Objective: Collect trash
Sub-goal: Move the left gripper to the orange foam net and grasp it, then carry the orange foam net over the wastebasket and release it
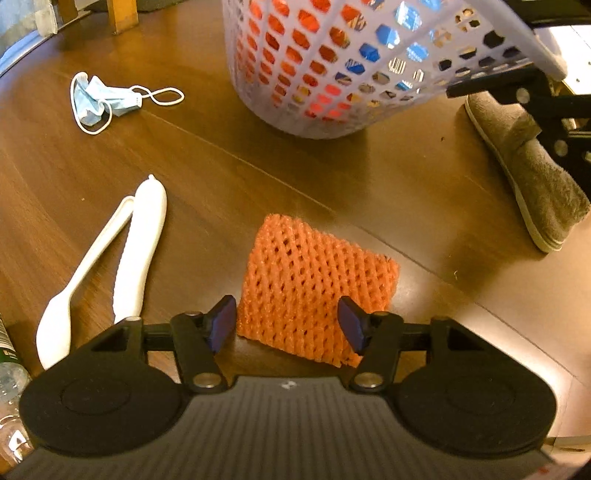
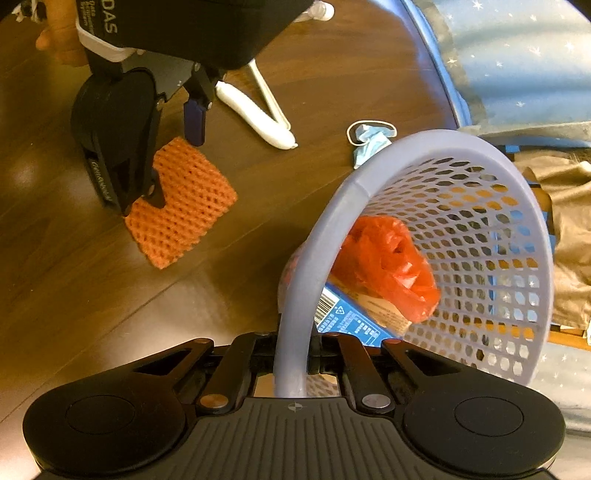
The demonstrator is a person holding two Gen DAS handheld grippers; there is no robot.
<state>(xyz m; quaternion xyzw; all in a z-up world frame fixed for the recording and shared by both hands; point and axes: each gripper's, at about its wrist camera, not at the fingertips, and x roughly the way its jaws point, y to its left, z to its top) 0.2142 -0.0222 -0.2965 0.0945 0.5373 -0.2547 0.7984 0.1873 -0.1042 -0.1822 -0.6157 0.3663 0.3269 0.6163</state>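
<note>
An orange foam net (image 1: 317,286) (image 2: 184,206) lies flat on the brown floor. My left gripper (image 1: 288,325) (image 2: 173,155) hovers open just over its near edge, one finger on each side. A pale perforated basket (image 1: 332,62) (image 2: 458,236) stands tilted, with my right gripper (image 2: 291,354) shut on its rim. Inside the basket are a crumpled red plastic bag (image 2: 388,266) and a blue printed package (image 2: 347,321). A white plastic knife and spoon (image 1: 110,266) (image 2: 258,110) lie left of the net. A crumpled blue face mask (image 1: 99,99) (image 2: 369,142) lies farther off.
A grey slipper (image 1: 532,173) rests on the floor at the right in the left wrist view. A clear bottle (image 1: 9,387) shows at the left edge. A wooden furniture leg (image 1: 122,14) stands at the back. A blue starred cloth (image 2: 517,55) borders the floor.
</note>
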